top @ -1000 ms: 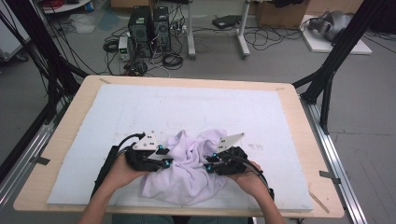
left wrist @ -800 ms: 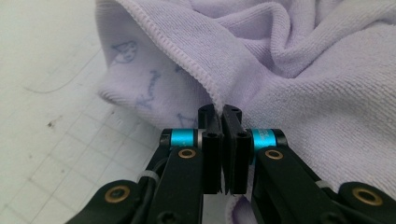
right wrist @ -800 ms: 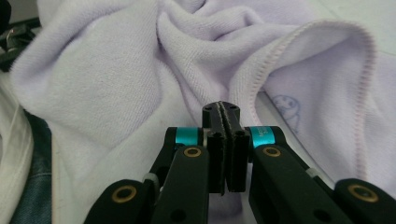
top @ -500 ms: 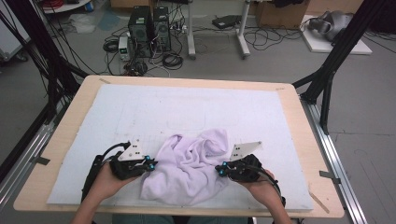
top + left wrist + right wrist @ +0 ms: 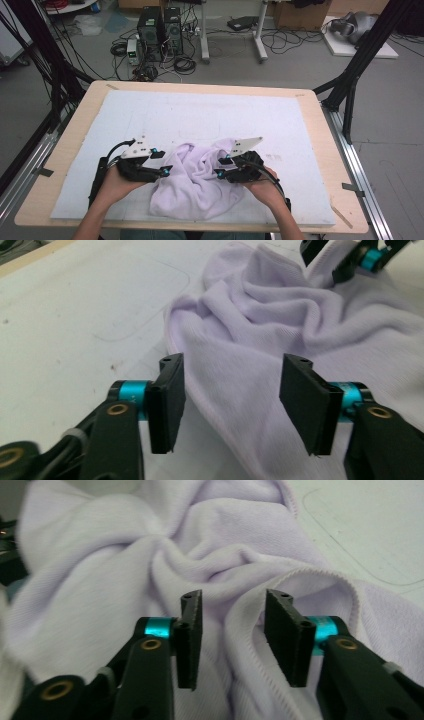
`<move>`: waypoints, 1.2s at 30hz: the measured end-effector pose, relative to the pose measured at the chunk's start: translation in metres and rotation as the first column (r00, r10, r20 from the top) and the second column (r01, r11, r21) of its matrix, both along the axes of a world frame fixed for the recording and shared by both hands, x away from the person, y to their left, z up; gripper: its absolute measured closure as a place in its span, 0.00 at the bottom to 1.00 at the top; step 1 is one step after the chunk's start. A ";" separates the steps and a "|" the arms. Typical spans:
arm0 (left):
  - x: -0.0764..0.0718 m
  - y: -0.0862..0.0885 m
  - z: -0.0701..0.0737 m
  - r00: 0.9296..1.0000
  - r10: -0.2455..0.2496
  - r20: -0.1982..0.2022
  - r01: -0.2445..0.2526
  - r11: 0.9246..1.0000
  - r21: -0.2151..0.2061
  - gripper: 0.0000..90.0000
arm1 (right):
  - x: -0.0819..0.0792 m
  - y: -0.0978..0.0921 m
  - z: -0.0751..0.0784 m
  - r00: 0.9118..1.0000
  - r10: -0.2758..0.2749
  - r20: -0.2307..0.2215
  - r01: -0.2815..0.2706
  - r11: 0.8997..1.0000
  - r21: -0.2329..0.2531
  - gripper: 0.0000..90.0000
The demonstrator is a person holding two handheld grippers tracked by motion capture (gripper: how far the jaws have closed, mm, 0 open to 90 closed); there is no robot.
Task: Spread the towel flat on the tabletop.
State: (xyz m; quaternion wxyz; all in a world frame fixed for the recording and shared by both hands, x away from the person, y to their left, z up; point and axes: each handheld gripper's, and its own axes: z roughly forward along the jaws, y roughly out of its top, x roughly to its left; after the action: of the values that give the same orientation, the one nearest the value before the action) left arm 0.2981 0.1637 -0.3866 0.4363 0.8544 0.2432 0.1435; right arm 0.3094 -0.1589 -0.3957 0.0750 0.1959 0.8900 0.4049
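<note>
Both grippers, left (image 5: 230,400) and right (image 5: 232,635), gape open, holding nothing. Right one straddles a towel (image 5: 197,185) fold; closing now could pinch several layers, bunching it.

Cloth (image 5: 300,340) cut off at right, bottom edges.

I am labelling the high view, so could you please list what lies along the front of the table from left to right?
Left hand → left tool → lilac cloth → right tool → right hand.
</note>
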 end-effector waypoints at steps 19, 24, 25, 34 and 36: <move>-0.023 0.033 0.011 0.992 0.102 0.074 -0.101 0.995 -0.015 0.92 | -0.022 -0.023 0.022 0.999 -0.005 0.051 0.005 1.000 0.001 0.94; -0.046 0.049 0.005 0.992 0.113 0.054 -0.113 0.994 0.001 0.92 | -0.056 -0.038 0.027 0.999 -0.008 0.046 0.006 0.999 0.044 0.94; -0.050 0.052 0.001 0.992 0.115 0.045 -0.115 0.993 0.009 0.92 | -0.061 -0.040 0.023 1.000 -0.007 0.031 0.006 1.000 0.025 0.94; -0.046 0.057 0.002 0.995 0.103 0.001 -0.103 0.995 -0.021 0.55 | -0.058 -0.058 0.024 1.000 -0.007 -0.001 0.007 0.997 0.079 0.73; -0.038 0.052 0.012 0.996 0.088 0.025 -0.087 0.996 -0.027 0.54 | -0.055 -0.059 0.031 1.000 -0.018 0.014 0.017 0.996 0.091 0.70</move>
State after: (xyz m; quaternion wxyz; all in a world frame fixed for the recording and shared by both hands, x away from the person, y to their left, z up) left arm 0.2599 0.2159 -0.3743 0.4439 0.8352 0.2763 0.1705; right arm 0.2549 -0.2177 -0.3645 0.0761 0.2039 0.8683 0.4457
